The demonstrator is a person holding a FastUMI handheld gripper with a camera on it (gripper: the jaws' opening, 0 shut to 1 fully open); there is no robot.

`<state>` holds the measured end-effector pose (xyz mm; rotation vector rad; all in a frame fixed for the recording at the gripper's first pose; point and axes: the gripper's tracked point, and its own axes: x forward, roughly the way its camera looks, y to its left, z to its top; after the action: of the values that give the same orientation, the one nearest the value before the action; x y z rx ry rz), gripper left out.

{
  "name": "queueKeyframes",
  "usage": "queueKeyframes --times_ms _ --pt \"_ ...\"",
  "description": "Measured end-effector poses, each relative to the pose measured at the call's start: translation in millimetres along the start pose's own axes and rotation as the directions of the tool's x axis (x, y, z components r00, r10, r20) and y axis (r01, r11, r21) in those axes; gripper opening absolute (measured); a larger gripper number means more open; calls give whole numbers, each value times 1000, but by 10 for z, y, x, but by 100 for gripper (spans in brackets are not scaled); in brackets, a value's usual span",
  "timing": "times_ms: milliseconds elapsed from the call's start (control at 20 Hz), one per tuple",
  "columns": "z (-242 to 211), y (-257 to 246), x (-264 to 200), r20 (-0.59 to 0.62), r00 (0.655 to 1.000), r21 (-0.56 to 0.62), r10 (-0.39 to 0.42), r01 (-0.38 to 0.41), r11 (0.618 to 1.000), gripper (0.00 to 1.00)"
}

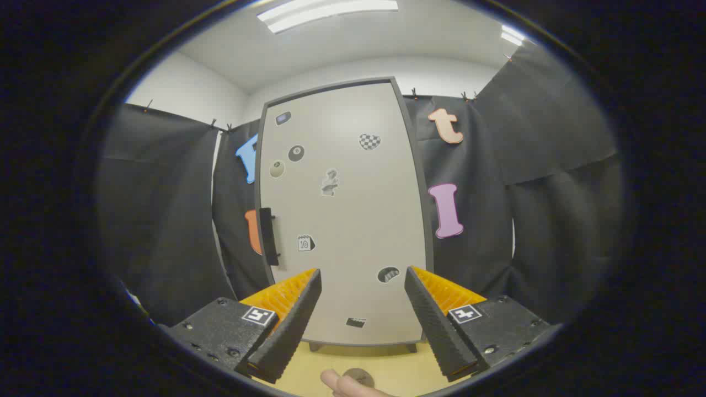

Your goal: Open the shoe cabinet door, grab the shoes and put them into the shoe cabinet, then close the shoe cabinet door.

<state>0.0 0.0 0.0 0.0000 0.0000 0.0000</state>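
One tall shoe cabinet door (342, 215) stands upright beyond the tool (363, 286), handle (268, 236) left, small stickers unreadable, the tool's fingers spread wide, holding nothing.

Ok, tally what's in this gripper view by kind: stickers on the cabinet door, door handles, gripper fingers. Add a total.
Stickers on the shoe cabinet door: 8, e.g. the checkered one
Door handle: 1
Fingers of the open hand-held gripper: 2
Total: 11
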Motion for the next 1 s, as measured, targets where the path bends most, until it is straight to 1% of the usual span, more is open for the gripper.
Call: queueKeyframes --times_ms 100,200,350,450,650,750,1000 --pt "129 13 -19 19 999 -27 -26 27 999 99" --pt "148 68 -49 8 999 -50 -45 45 998 99" --pt "151 247 -91 -4 1000 -56 -26 26 998 99" --pt "141 365 -137 -8 1000 -96 -19 19 995 99" --pt "60 560 -174 -31 999 -123 -37 33 992 99" --pt "69 591 -208 -26 997 -133 -72 67 989 100" --pt "101 839 -238 -28 997 -138 -71 67 988 99"
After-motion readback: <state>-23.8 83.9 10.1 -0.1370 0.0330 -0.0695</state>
